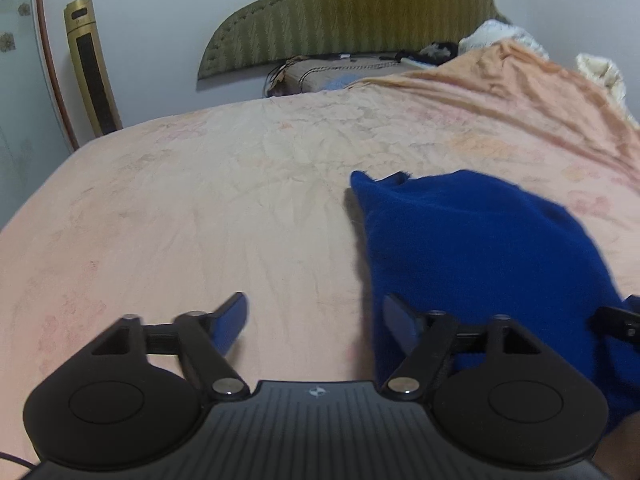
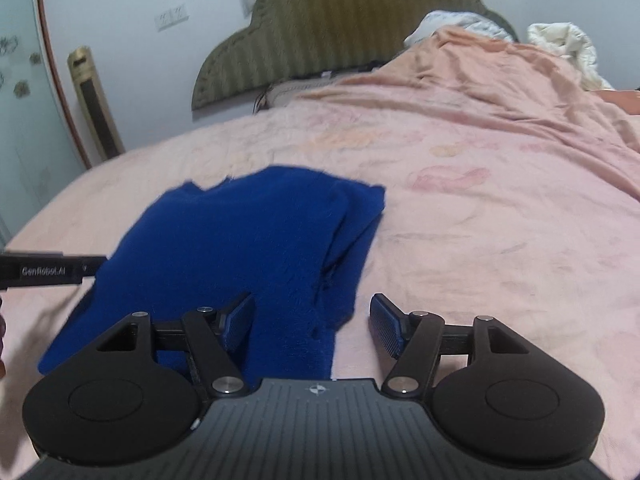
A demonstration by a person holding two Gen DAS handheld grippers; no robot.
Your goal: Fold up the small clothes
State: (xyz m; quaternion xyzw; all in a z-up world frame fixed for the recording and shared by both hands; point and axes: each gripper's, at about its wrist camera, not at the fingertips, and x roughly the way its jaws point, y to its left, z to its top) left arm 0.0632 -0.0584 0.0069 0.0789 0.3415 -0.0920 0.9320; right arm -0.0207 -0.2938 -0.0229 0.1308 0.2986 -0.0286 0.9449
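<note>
A fuzzy dark blue garment (image 1: 500, 248) lies folded on the pink bed sheet (image 1: 180, 208), with a second layer showing along its right side in the right wrist view (image 2: 240, 248). My left gripper (image 1: 316, 320) is open just left of the garment; its right finger overlaps the cloth's left edge, and mostly bare sheet shows between the jaws. My right gripper (image 2: 314, 322) is open over the garment's near right corner, with cloth between the jaws but not pinched. Each gripper shows at the edge of the other's view: the left gripper (image 2: 52, 270) and the right gripper (image 1: 620, 324).
A rumpled peach blanket (image 1: 520, 92) and white bedding (image 2: 560, 44) are heaped at the far right of the bed. An olive headboard (image 1: 352, 12) stands against the wall, and a gold tower appliance (image 1: 92, 68) stands at the left. A person's hand (image 2: 2, 344) shows at the left edge.
</note>
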